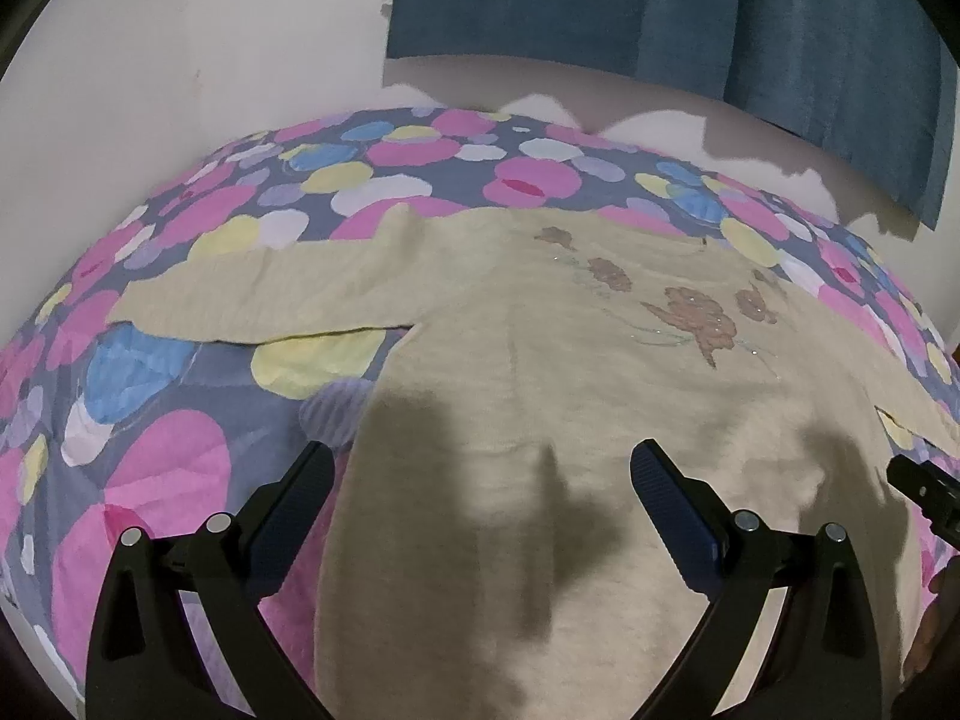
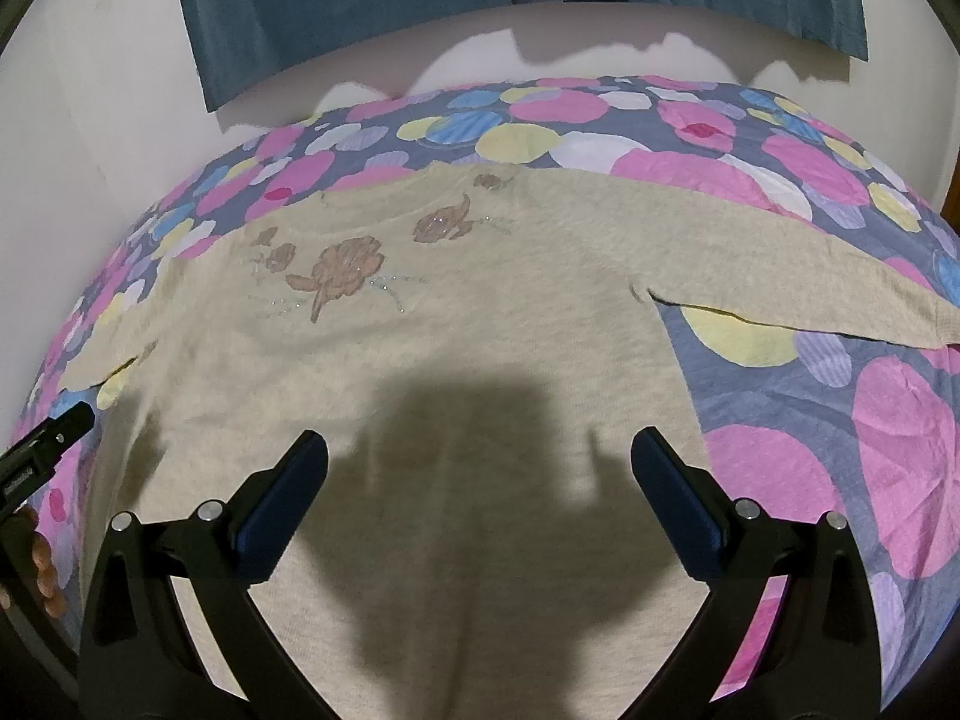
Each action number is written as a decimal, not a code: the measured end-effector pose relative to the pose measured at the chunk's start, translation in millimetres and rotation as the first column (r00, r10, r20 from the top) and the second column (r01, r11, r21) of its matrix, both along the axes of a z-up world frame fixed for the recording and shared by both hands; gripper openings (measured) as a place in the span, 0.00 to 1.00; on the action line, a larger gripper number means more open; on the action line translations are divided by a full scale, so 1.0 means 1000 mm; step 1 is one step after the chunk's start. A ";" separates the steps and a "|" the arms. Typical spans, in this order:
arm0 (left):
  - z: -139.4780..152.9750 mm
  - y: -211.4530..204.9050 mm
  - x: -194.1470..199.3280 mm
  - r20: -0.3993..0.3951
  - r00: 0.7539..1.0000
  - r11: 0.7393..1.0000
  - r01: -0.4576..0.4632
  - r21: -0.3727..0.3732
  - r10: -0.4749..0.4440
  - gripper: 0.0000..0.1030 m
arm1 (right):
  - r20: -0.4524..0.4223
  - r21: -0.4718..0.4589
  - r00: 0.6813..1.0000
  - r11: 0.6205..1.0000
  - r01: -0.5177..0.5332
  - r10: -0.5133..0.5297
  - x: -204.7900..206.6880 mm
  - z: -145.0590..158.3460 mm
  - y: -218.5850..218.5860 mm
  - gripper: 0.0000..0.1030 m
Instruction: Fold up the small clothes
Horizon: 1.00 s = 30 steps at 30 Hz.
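A cream long-sleeved sweater (image 1: 540, 372) with brown flower embroidery lies flat, front up, on the bed, sleeves spread to both sides. It also shows in the right wrist view (image 2: 456, 324). My left gripper (image 1: 480, 468) is open and empty above the sweater's lower left part; its left finger is over the bedsheet beside the hem edge. My right gripper (image 2: 480, 456) is open and empty above the sweater's lower right part. The right gripper's tip shows at the right edge of the left wrist view (image 1: 918, 480), and the left gripper's tip at the left edge of the right wrist view (image 2: 48, 444).
The bedsheet (image 1: 180, 468) is grey-blue with pink, yellow and blue circles and also shows in the right wrist view (image 2: 840, 456). A white wall (image 1: 210, 48) and a blue curtain (image 1: 660, 12) stand behind the bed. The gripper shadows fall on the sweater.
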<state>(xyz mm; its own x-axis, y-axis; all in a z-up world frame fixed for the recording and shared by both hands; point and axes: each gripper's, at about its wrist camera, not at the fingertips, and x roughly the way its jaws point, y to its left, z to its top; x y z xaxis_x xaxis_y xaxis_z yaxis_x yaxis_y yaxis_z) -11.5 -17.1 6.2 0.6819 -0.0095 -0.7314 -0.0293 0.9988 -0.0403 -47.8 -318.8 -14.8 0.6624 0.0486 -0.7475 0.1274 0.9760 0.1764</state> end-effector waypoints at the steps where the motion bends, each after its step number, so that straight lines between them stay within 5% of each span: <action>1: 0.001 0.006 0.003 -0.005 1.000 1.000 -0.003 -0.006 0.003 0.96 | 0.003 0.003 1.000 1.000 0.004 -0.004 0.000 0.001 -0.003 0.98; 8: -0.003 0.017 0.011 -0.038 0.999 0.998 0.013 -0.066 -0.015 0.96 | 0.052 0.066 0.992 0.991 0.115 -0.118 -0.002 0.012 -0.050 0.98; 14: -0.004 0.016 0.012 -0.021 0.999 0.997 0.042 -0.058 -0.043 0.96 | 0.100 0.224 0.938 0.926 0.303 -0.332 -0.019 0.022 -0.159 0.98; 17: -0.006 0.016 0.014 -0.024 0.999 0.997 0.041 -0.059 -0.043 0.96 | 0.073 0.362 0.869 0.825 0.434 -0.489 -0.043 0.017 -0.239 0.98; 19: -0.009 0.015 0.015 -0.027 0.999 0.998 0.041 -0.056 -0.043 0.96 | 0.049 0.443 0.793 0.725 0.527 -0.607 -0.066 0.009 -0.293 0.98; 23: -0.014 0.016 0.017 -0.035 0.999 0.998 0.035 -0.050 -0.037 0.96 | 0.000 0.503 0.675 0.583 0.638 -0.738 -0.095 -0.013 -0.367 0.96; 24: -0.015 0.017 0.018 -0.034 0.999 0.998 0.033 -0.049 -0.034 0.96 | -0.023 0.532 0.657 0.547 0.647 -0.754 -0.099 -0.022 -0.383 0.94; 26: -0.016 0.018 0.019 -0.031 0.999 0.999 0.028 -0.047 -0.029 0.96 | -0.065 0.569 0.639 0.497 0.655 -0.767 -0.102 -0.036 -0.407 0.74; 30: -0.020 0.018 0.019 -0.032 0.999 0.999 0.021 -0.037 -0.022 0.96 | -0.088 0.626 0.639 0.457 0.632 -0.764 -0.097 -0.056 -0.435 0.69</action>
